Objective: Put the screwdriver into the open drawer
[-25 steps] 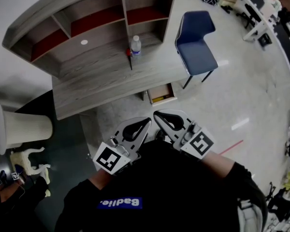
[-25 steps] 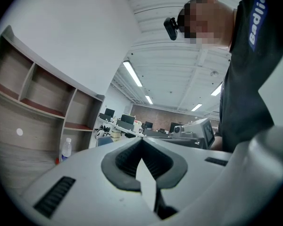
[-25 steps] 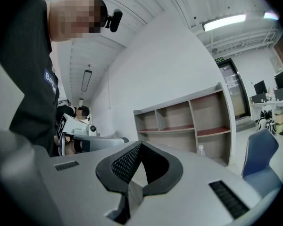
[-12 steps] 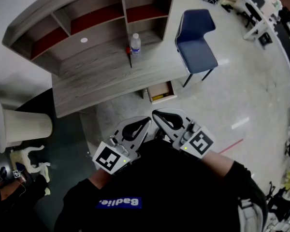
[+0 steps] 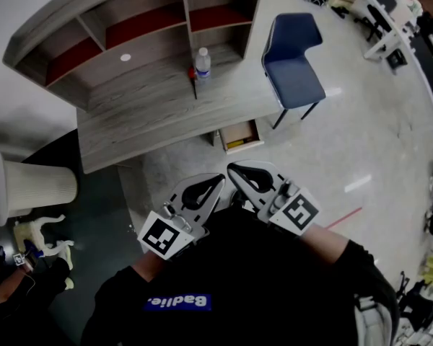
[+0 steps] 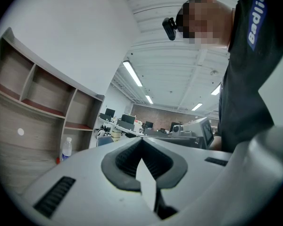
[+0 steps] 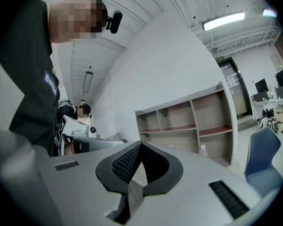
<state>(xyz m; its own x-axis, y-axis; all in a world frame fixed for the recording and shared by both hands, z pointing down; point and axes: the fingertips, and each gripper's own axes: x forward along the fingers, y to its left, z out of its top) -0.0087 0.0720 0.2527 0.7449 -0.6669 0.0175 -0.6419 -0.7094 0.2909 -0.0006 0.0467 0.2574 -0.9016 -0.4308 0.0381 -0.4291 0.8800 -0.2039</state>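
The screwdriver [image 5: 193,81], with a red handle and dark shaft, lies on the grey wooden desk [image 5: 151,117] next to a water bottle [image 5: 201,65]. Under the desk's front edge a small drawer [image 5: 239,137] stands open, with something yellow inside. I hold both grippers close to my body, well short of the desk. The left gripper [image 5: 219,181] and the right gripper [image 5: 232,170] sit side by side, tips nearly touching. The left gripper [image 6: 141,141] is shut and empty in its own view. The right gripper [image 7: 140,145] is also shut and empty.
A blue chair [image 5: 292,63] stands right of the drawer. The desk carries a shelf unit [image 5: 130,31] with red-lined compartments. A white ribbed cylinder [image 5: 29,189] and another person's hand [image 5: 14,280] are at the left. Office desks [image 5: 390,20] fill the far right.
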